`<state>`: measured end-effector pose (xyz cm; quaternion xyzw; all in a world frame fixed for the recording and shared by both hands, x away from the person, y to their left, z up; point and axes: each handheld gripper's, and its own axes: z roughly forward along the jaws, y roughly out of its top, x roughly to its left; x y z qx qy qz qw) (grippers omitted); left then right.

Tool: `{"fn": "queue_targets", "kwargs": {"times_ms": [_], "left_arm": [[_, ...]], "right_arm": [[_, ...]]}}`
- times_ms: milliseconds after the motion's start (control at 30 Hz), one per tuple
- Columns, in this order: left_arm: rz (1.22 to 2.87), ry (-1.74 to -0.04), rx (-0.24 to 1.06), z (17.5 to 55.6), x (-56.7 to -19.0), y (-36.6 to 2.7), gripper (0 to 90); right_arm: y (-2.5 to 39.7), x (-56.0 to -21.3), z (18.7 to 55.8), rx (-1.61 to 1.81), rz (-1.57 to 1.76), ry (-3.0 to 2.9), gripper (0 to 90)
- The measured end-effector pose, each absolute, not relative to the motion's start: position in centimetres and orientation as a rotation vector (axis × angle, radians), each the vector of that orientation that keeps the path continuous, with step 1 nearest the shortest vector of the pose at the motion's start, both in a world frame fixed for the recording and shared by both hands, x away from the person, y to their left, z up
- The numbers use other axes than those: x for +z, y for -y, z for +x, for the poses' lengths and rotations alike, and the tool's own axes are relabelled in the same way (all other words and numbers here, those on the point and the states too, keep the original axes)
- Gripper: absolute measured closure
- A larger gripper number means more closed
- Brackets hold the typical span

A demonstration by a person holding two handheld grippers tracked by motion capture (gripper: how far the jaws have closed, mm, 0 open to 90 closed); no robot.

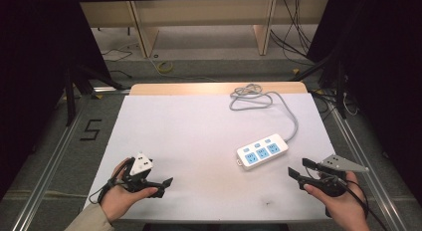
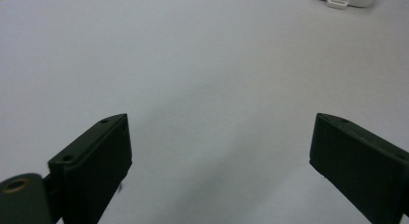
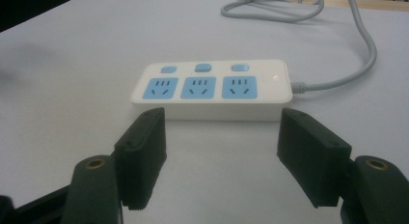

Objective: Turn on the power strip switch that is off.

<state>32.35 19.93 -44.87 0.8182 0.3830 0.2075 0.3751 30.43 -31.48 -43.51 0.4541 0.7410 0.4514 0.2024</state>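
Both tongs, left (image 1: 166, 182) & right (image 1: 295, 168), spread, empty; judging: approach power strip (image 3: 212, 89) w/ right, square on, avoid cord (image 1: 291, 114).

grey floor (image 1: 54, 141) w/ cables, wood shelving (image 1: 199, 22) behind, dark curtains (image 1: 35, 66)

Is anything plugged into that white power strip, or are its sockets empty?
Empty. The power strip lies flat on the table with all three blue sockets bare in the right gripper view; its own grey cord trails away toward the far edge.
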Motion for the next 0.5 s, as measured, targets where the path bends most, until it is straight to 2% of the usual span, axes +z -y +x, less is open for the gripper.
{"fn": "queue_targets", "kwargs": {"times_ms": [133, 267, 300, 367, 400, 500], "left_arm": [[2.095, -0.983, 0.576, 32.75, -44.89, -20.0, 9.0], [2.097, -0.987, 0.588, 32.97, -44.96, -20.02, 9.9], [2.101, -0.988, 0.592, 32.99, -44.96, -20.0, 10.8], [2.104, -0.988, 0.596, 33.03, -45.0, -19.93, 11.3], [2.103, -0.988, 0.599, 33.07, -45.04, -19.88, 11.3], [2.105, -0.991, 0.595, 33.12, -45.06, -19.77, 11.9]], "right_arm": [[31.8, -43.51, 30.43, 1.243, 1.276, -2.062, 37.1], [32.09, -43.5, 30.62, 1.237, 1.278, -2.06, 43.6], [32.2, -43.47, 30.74, 1.226, 1.279, -2.061, 49.1], [32.34, -43.38, 30.85, 1.212, 1.278, -2.062, 56.1], [32.34, -43.38, 30.85, 1.212, 1.278, -2.062, 56.1], [32.51, -43.27, 30.96, 1.195, 1.275, -2.057, 68.4]]}}
